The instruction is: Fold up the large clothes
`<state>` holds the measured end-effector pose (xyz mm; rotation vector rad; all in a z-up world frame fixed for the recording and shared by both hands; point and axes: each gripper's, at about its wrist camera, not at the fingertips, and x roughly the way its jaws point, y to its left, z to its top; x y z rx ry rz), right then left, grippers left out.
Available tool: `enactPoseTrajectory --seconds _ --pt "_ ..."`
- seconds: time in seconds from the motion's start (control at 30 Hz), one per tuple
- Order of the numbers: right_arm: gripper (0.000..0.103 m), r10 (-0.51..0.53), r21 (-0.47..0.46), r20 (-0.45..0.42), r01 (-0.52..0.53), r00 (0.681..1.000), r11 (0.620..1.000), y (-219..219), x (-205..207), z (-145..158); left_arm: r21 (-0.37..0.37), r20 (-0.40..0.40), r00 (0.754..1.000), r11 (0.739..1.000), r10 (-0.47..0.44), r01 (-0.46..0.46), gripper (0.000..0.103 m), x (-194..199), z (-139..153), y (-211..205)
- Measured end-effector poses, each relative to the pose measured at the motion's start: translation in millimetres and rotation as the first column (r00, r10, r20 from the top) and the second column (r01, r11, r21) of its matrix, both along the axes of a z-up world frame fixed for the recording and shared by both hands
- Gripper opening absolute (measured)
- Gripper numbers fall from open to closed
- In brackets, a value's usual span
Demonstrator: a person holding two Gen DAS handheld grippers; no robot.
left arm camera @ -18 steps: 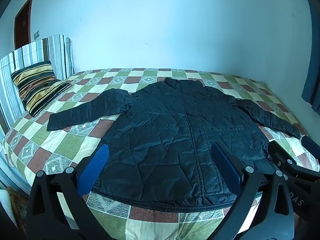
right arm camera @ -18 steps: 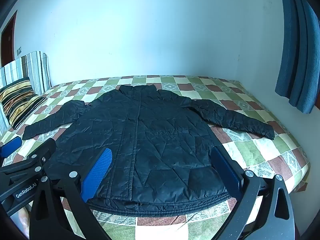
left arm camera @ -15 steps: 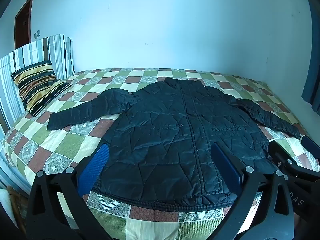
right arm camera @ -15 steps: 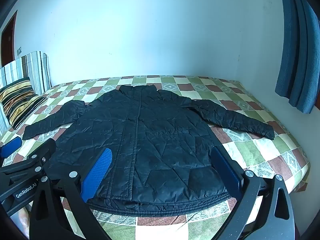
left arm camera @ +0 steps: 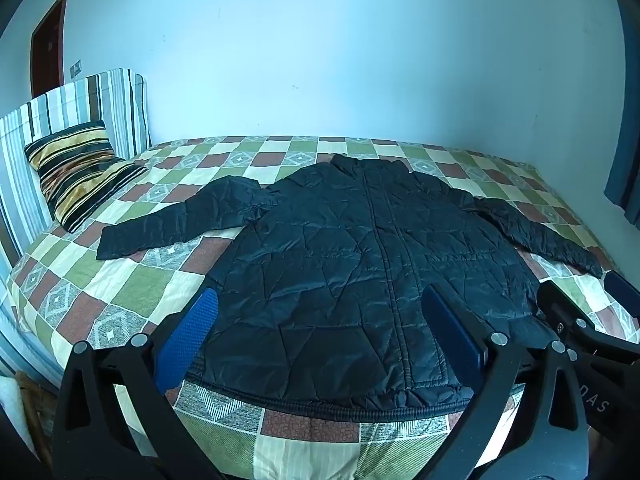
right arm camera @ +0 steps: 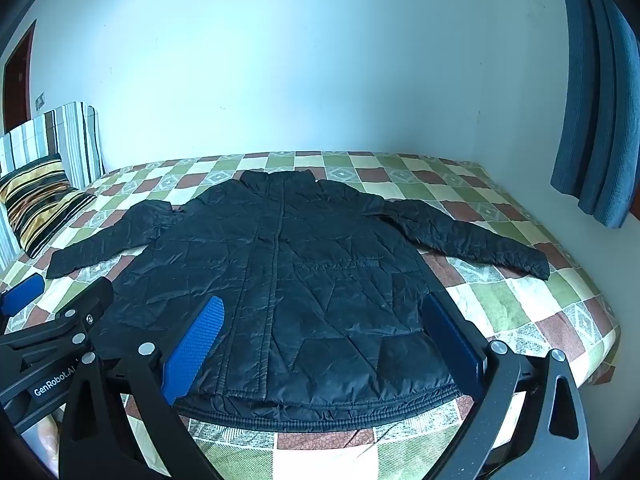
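Observation:
A black quilted jacket (left arm camera: 360, 264) (right arm camera: 296, 280) lies flat on the bed, front up, collar toward the far wall and both sleeves spread out to the sides. My left gripper (left arm camera: 318, 312) hovers open above the jacket's near hem, toward its left half, with nothing between its blue pads. My right gripper (right arm camera: 320, 314) hovers open above the hem's right half, also with nothing in it. Each gripper shows at the edge of the other's view: the right gripper (left arm camera: 580, 312) beside the left, the left gripper (right arm camera: 60, 296) beside the right.
The bed (left arm camera: 132, 292) wears a green, brown and cream checked cover. A striped pillow (left arm camera: 76, 172) leans on a striped headboard (left arm camera: 80, 108) at the left. A blue curtain (right arm camera: 592, 92) hangs at the right. A brown door (left arm camera: 48, 40) stands far left.

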<state>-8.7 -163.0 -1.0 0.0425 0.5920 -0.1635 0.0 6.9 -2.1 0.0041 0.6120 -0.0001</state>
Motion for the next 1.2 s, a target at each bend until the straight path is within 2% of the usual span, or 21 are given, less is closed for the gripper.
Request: enactPoseTrajectory --seconds 1.2 --pt "0.098 0.001 -0.003 0.000 -0.001 1.000 1.000 -0.3 -0.5 -2.5 0.000 -0.003 1.000 1.000 0.002 -0.002 0.101 -0.2 -0.6 -0.1"
